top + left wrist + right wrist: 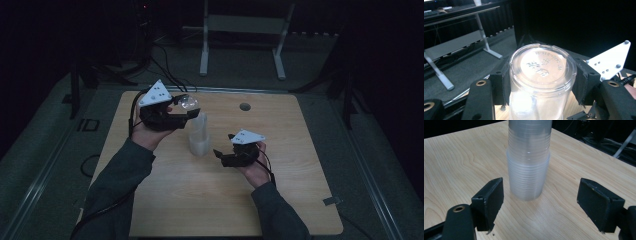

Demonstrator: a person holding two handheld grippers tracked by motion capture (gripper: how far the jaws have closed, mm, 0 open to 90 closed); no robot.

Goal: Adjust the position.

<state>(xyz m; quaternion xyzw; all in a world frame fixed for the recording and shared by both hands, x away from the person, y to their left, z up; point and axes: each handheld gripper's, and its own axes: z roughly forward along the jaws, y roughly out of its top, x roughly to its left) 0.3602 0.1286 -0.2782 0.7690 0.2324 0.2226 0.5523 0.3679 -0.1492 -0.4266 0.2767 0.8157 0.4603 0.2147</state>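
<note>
Clear plastic cup [541, 82], turned bottom-up with embossed lettering on its base, is pinched between the black jaws of the left hand-held gripper [541, 85], which press against its two sides. In the high view the cup [188, 103] is held in the air above the top of the cup stack [199, 135], at the rear left part of the tabletop [300, 200]. The stack of nested clear cups [529, 170] stands upright on the light wooden tabletop [461, 160], base down on the wood. The right hand-held gripper [540, 202] is seen with its jaws spread wide, one on either side of the stack's lower part and clear of it. In the high view this gripper [220, 155] is held low, just to the right of the stack. White frame legs [205, 45] are seen on the dark floor beyond the tabletop.
</note>
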